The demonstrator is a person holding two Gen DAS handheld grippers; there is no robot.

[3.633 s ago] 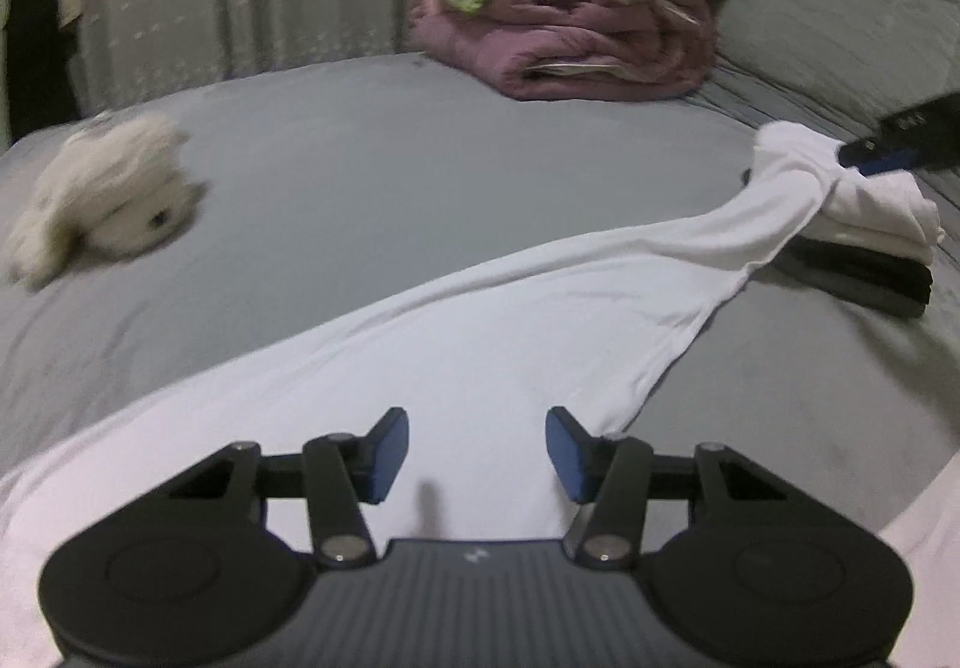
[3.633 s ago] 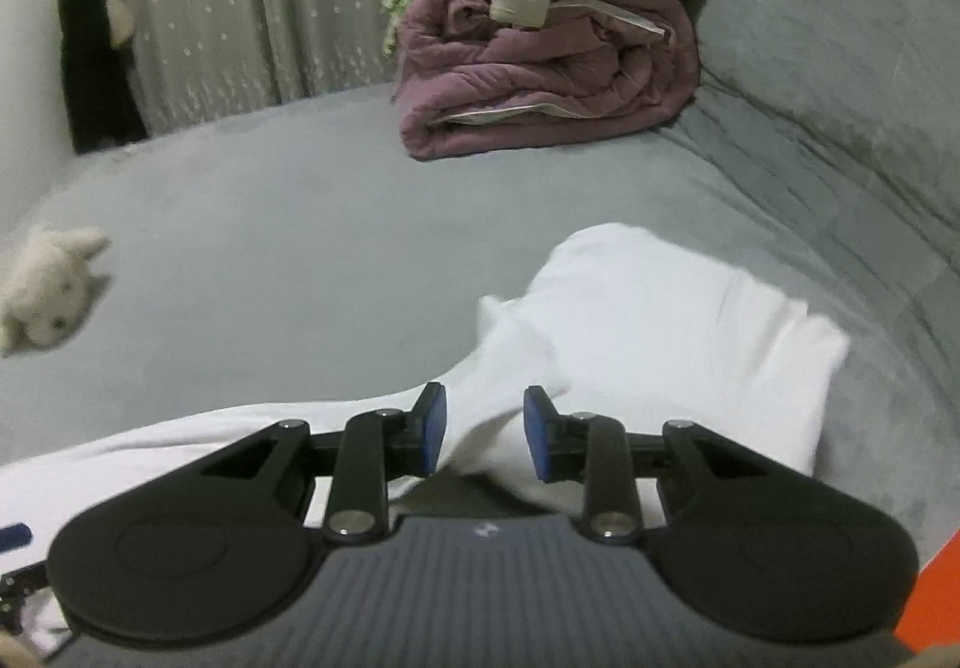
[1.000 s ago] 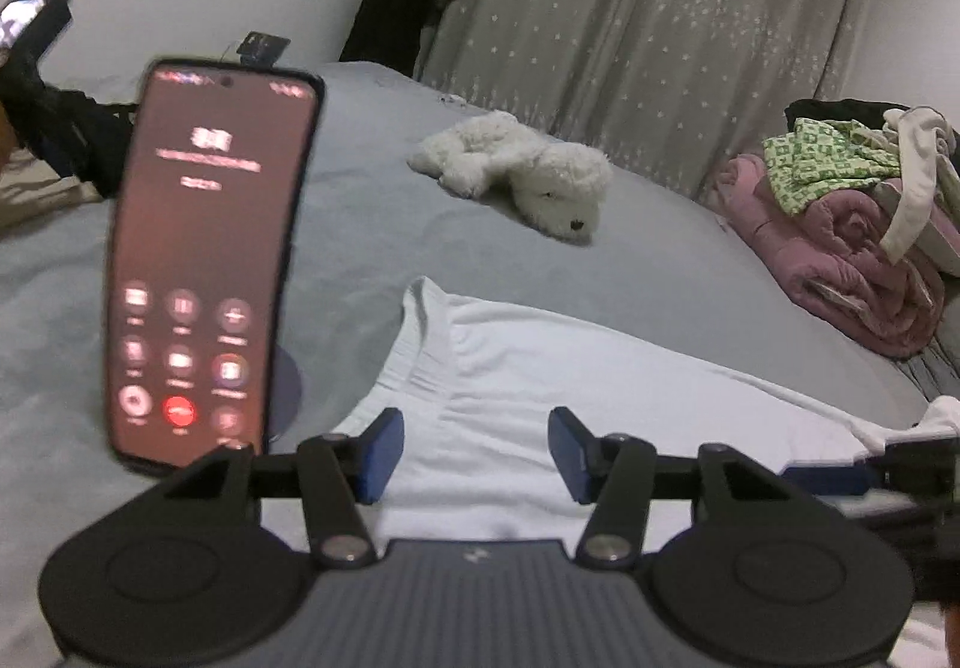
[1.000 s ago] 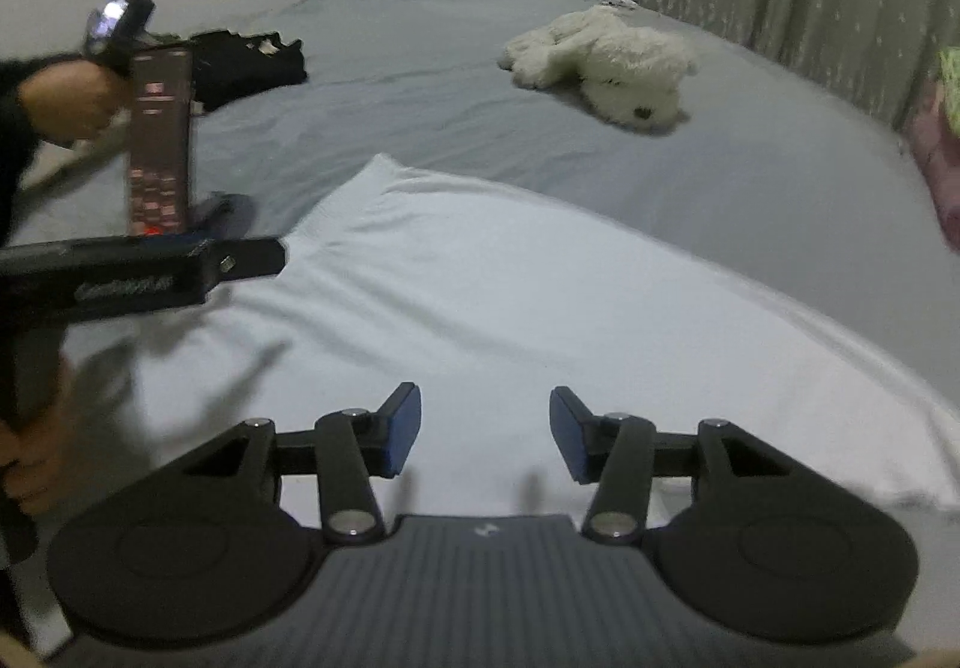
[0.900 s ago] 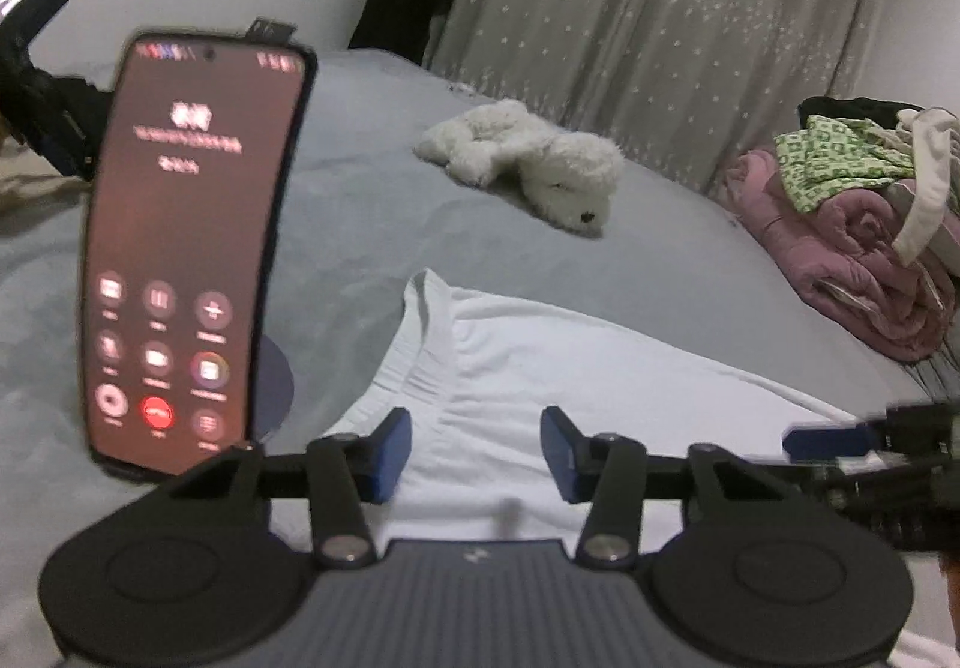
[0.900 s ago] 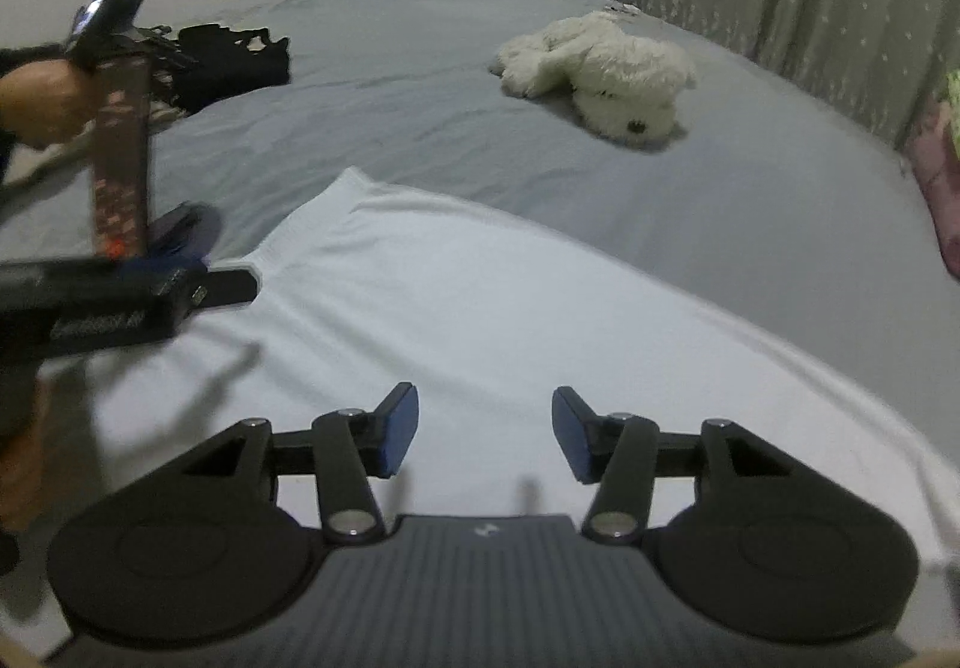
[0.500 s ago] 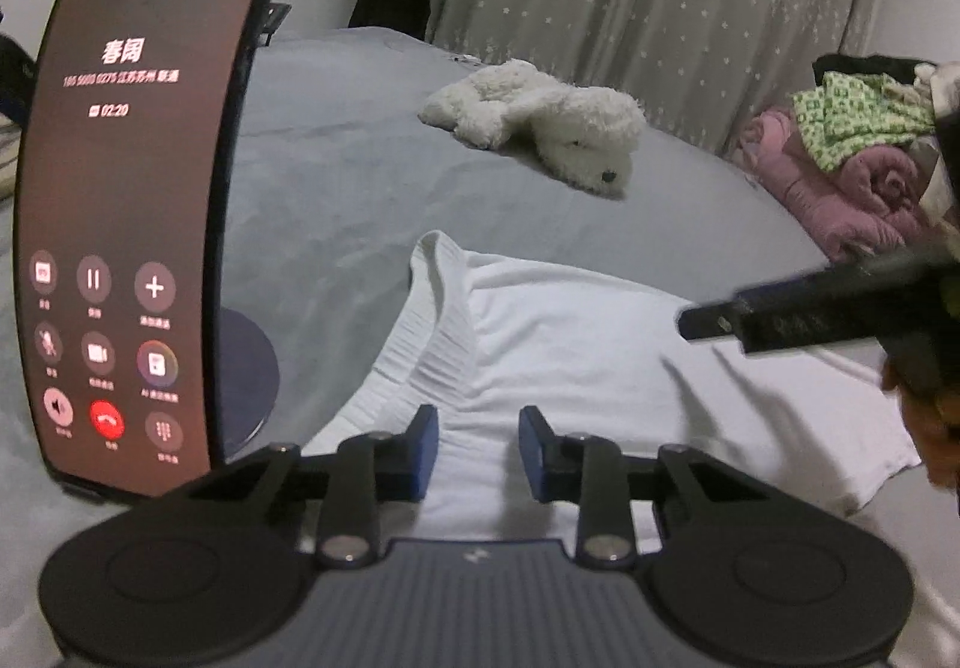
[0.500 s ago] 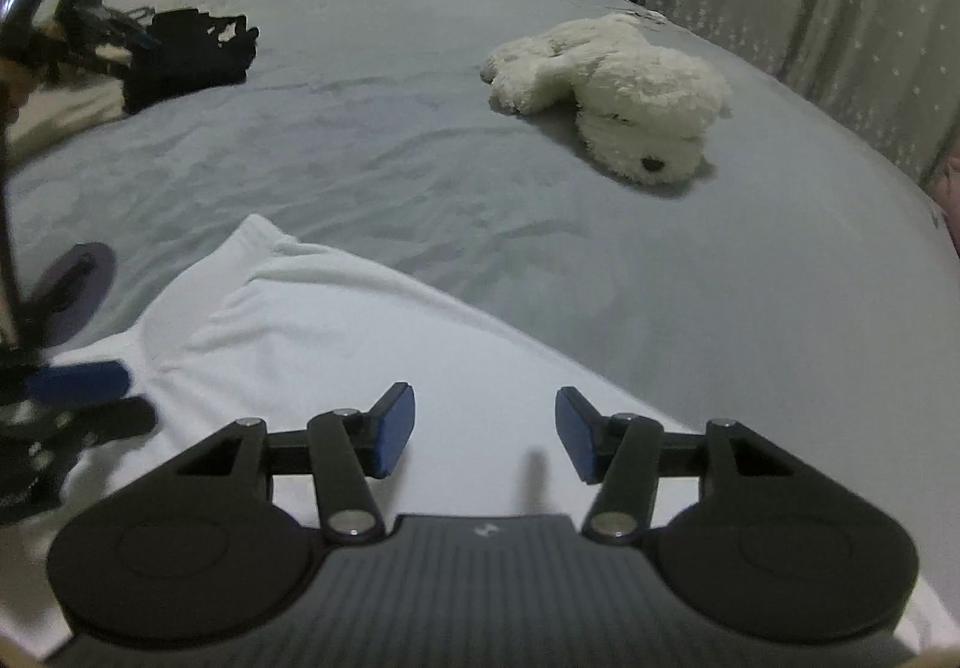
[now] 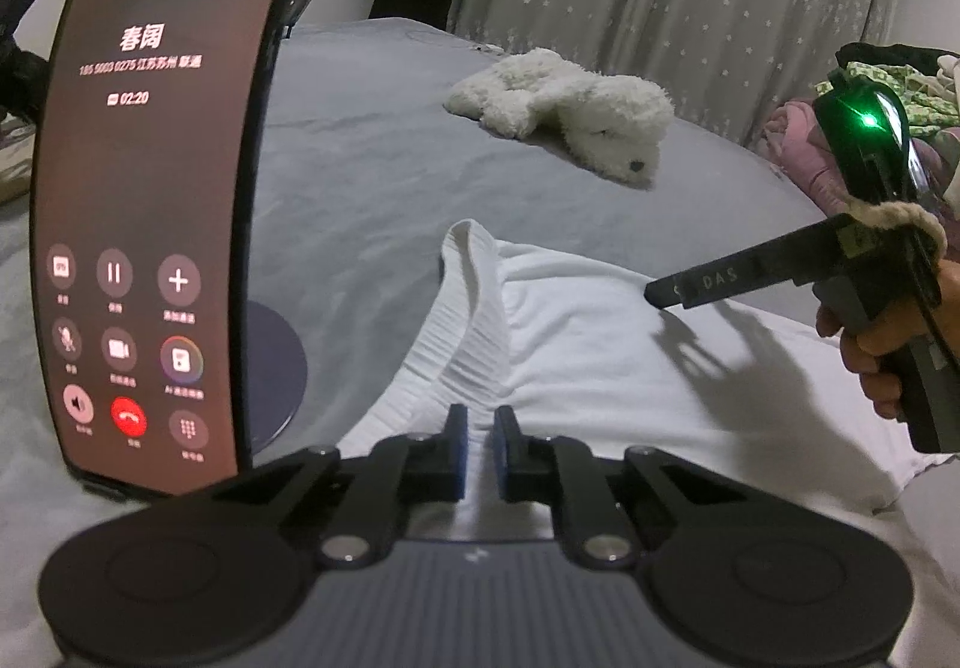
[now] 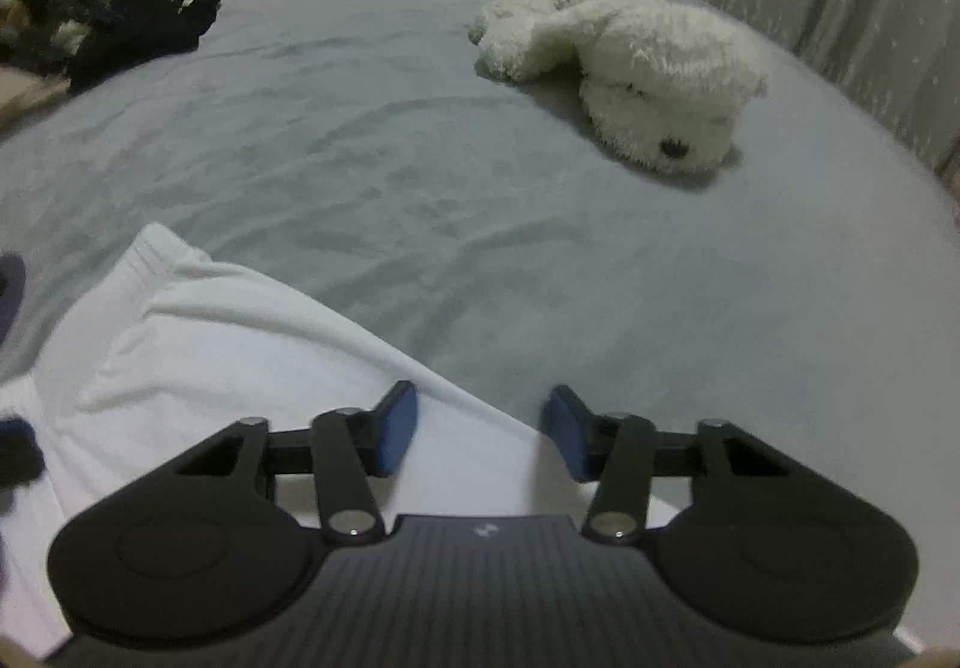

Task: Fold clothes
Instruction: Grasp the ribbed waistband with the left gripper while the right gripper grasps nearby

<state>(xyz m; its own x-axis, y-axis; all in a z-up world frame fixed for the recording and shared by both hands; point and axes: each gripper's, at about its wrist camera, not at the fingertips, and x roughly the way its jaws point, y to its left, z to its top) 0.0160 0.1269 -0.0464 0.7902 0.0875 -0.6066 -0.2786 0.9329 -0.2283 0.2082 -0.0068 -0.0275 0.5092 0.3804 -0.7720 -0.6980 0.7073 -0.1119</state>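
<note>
Two grippers are positioned over a white garment (image 9: 600, 362) spread on the grey bed (image 10: 480, 188). Its ribbed waistband (image 9: 462, 344) is pinched by the nearly closed left gripper (image 9: 478, 449); the right gripper (image 10: 477, 431) is held wide at the far edge, where a grasp seems needed before folding.

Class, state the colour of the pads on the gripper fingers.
Blue. The open right gripper shows its blue pads best in the right wrist view.
</note>
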